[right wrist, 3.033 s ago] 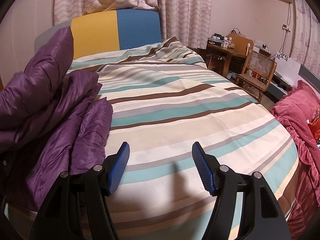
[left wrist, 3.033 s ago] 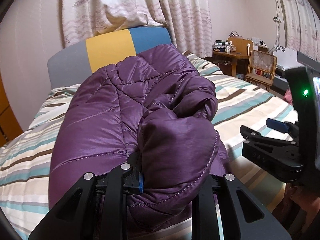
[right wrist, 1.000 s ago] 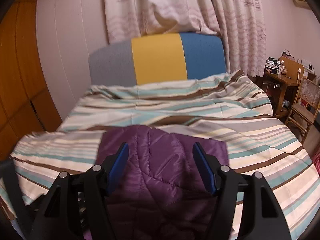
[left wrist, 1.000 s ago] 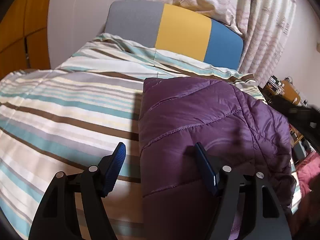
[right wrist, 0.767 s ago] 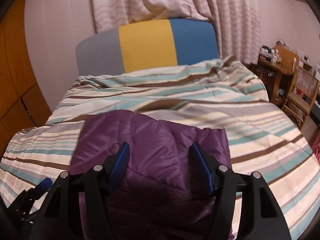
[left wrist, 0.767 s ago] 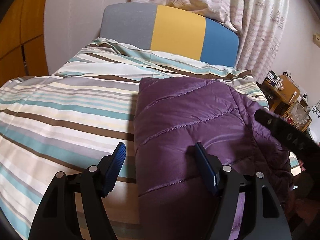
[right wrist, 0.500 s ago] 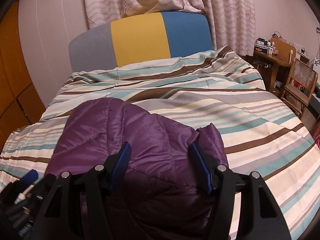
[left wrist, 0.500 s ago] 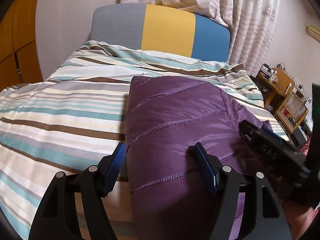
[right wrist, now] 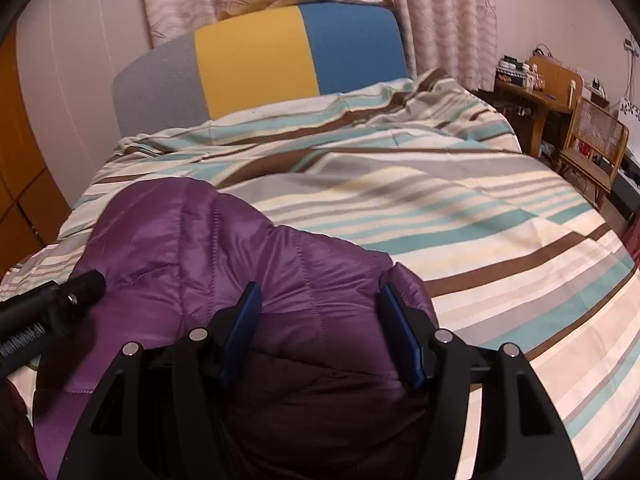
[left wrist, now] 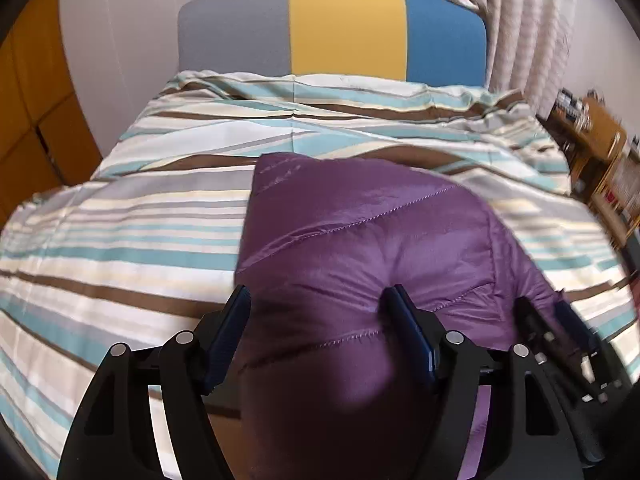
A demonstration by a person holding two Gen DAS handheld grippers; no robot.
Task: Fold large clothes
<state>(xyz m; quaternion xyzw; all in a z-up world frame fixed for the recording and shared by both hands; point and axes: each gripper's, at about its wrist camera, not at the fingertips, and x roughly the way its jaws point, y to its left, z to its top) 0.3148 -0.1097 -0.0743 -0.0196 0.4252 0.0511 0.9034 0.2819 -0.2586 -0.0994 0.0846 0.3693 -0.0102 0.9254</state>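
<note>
Bed (left wrist: pixel 120 240) with striped cover; grey, yellow and blue headboard (left wrist: pixel 332 28), curtains (right wrist: pixel 440 20), a wooden table (right wrist: pixel 532 92) and chair (right wrist: pixel 592 140) at right. A folded purple jacket (left wrist: pixel 360 240) lies on the bed's near part. Left claw (left wrist: pixel 316 320) and right claw (right wrist: pixel 320 312), both spread, straddle it. Three seconds earlier the left claw pinched the bunched jacket aloft.
</note>
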